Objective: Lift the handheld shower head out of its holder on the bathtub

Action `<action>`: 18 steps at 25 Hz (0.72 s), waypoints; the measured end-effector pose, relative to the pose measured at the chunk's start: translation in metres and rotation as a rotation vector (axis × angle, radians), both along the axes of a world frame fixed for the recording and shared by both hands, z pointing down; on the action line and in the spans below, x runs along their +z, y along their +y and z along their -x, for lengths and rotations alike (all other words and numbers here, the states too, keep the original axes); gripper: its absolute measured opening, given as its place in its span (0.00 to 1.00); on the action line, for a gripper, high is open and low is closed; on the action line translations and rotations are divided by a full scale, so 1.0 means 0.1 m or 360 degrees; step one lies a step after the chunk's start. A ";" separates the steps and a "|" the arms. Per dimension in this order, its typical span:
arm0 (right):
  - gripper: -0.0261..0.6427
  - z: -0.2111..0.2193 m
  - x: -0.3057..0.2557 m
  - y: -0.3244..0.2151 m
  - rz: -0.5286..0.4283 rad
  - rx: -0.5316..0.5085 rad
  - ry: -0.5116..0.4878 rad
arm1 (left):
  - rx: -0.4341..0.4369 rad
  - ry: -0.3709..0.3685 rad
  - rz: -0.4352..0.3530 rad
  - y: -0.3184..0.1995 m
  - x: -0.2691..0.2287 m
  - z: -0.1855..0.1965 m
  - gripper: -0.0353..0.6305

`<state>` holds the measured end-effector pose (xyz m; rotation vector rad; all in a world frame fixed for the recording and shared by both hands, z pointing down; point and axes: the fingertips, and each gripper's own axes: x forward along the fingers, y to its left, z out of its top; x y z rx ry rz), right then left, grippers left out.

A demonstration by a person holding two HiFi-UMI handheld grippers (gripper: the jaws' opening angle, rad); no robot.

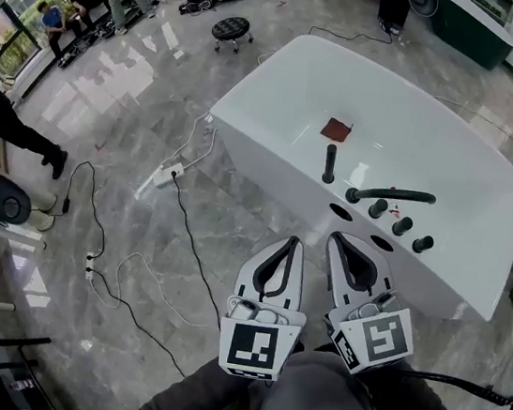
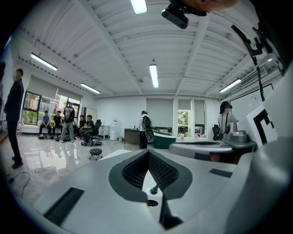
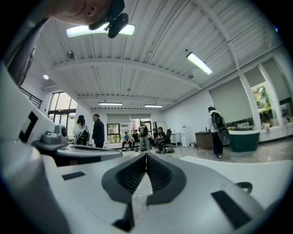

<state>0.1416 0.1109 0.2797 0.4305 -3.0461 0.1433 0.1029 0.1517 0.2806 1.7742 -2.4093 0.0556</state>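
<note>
A white bathtub point(image 1: 272, 159) stands on a grey marble floor point(image 1: 134, 135). The black shower head point(image 1: 330, 163) stands upright in its holder on the tub's near rim, left of the spout point(image 1: 392, 195) and three knobs point(image 1: 402, 226). The left gripper point(image 1: 292, 243) and right gripper point(image 1: 336, 240) are both clenched and empty. They sit side by side near that rim, apart from the shower head.

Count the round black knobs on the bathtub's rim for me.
3, in a slanting row on the bathtub rim: the upper knob beside the black spout, the middle knob, and the lower knob farthest right. None looks hidden.
</note>
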 end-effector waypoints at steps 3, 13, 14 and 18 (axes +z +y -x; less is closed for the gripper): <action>0.05 0.14 0.02 -0.09 -0.0015 0.0000 0.0016 | -0.0005 0.0009 0.0009 -0.11 0.02 0.17 0.06; 0.05 0.42 0.10 -0.74 -0.0027 0.0057 0.0038 | 0.0022 0.0034 0.0058 -0.71 0.18 0.48 0.06; 0.05 0.47 0.10 -0.80 -0.0022 0.0055 0.0040 | 0.0018 0.0031 0.0061 -0.76 0.18 0.51 0.06; 0.05 0.63 0.09 -1.00 -0.0016 0.0038 0.0045 | 0.0001 0.0038 0.0073 -0.94 0.14 0.66 0.06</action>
